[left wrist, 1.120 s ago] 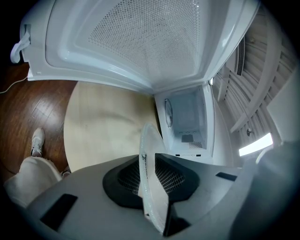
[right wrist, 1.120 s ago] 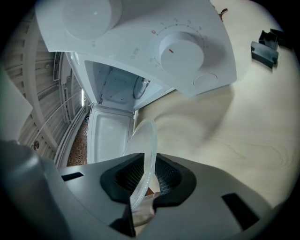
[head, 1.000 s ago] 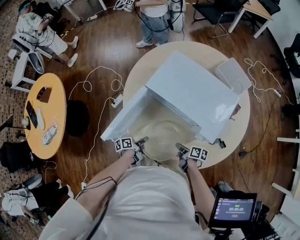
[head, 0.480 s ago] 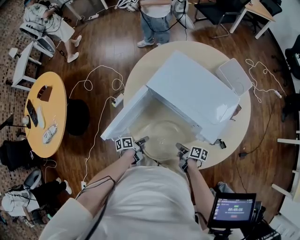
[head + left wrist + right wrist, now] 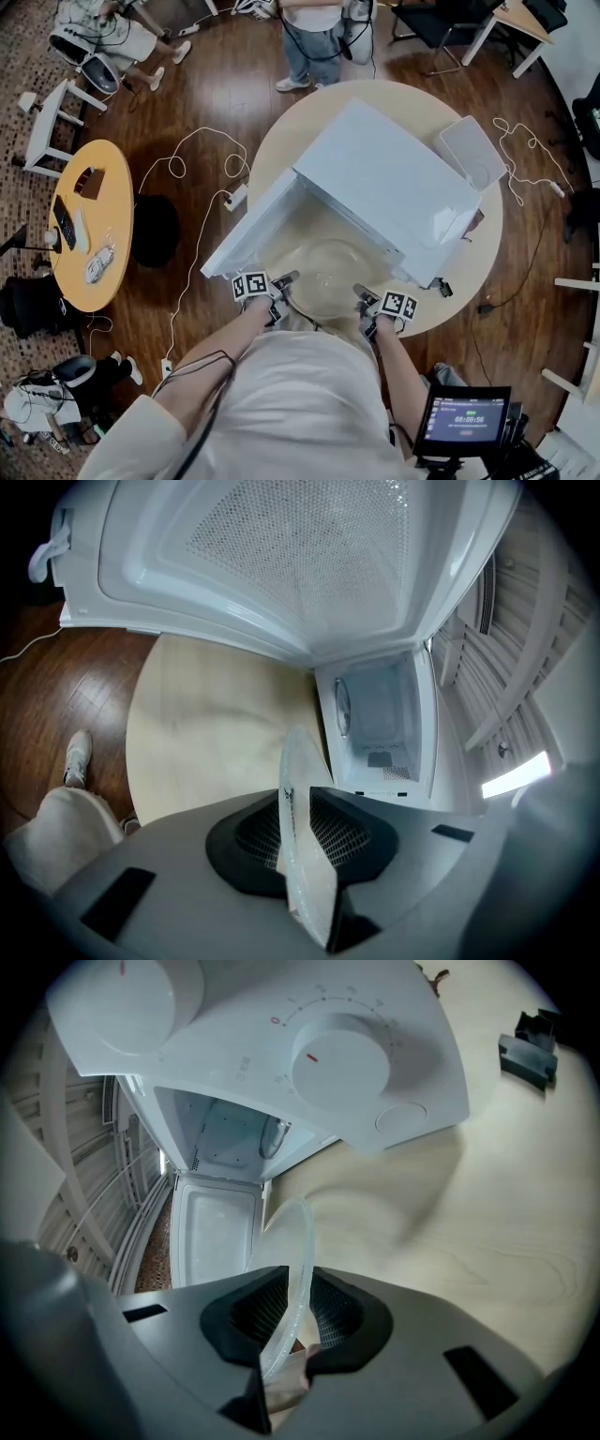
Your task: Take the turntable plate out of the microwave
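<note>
- Pinching the left rim of the clear turntable plate (image 5: 323, 274) with the left gripper (image 5: 281, 284), jaws drawn narrow onto the glass edge.
- Gripping the opposite, right rim with the right gripper (image 5: 364, 298), jaws likewise nipped close on the glass.
- Holding the plate roughly level between the two, just in front of the white microwave (image 5: 389, 178), outside its cavity (image 5: 375, 714) and above the near part of the round table (image 5: 464, 267).
- Facing the microwave door (image 5: 246, 234) swung wide to the left.
- Looking past the plate's rim into the white cavity from both gripper views.
- Seeing a small black part (image 5: 530, 1046) lying on the table beyond the control panel (image 5: 342, 1058), well apart from the plate.
</note>
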